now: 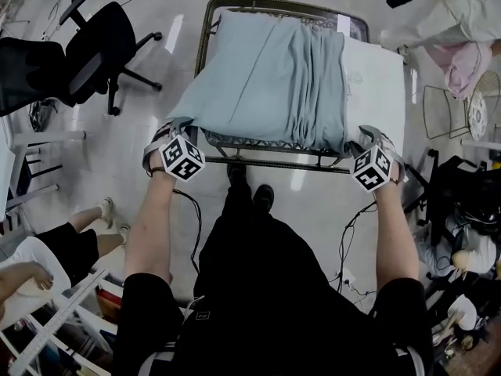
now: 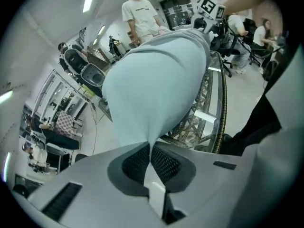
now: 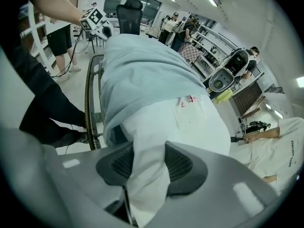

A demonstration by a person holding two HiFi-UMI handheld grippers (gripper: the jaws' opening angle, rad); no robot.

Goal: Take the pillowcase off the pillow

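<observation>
Pillowcase (image 1: pixel 266 77) removal looks partway through to me. The pale blue case covers most of the pillow (image 1: pixel 377 84), whose white end is bare on the right. The whole bundle lies on the metal-framed surface (image 1: pixel 266 164) in front of me.

My left tongs (image 2: pixel 151 150) are pinched tight on a gathered corner of the blue cloth at the pillow's near left. My right tongs (image 3: pixel 144 161) are clamped on the white pillow's near corner, just past the case's bunched open edge, with padding filling the gap between the pads.

I judge the step in hand to be the pull-apart, where one side anchors the pillow and the other draws the case. The next move calls for my left to haul the cloth leftward, away from the bare end, while my right holds firm. Since I hold only one corner of the case, I expect the far side to drag, so a steady pull and perhaps a regrip further along should help.
</observation>
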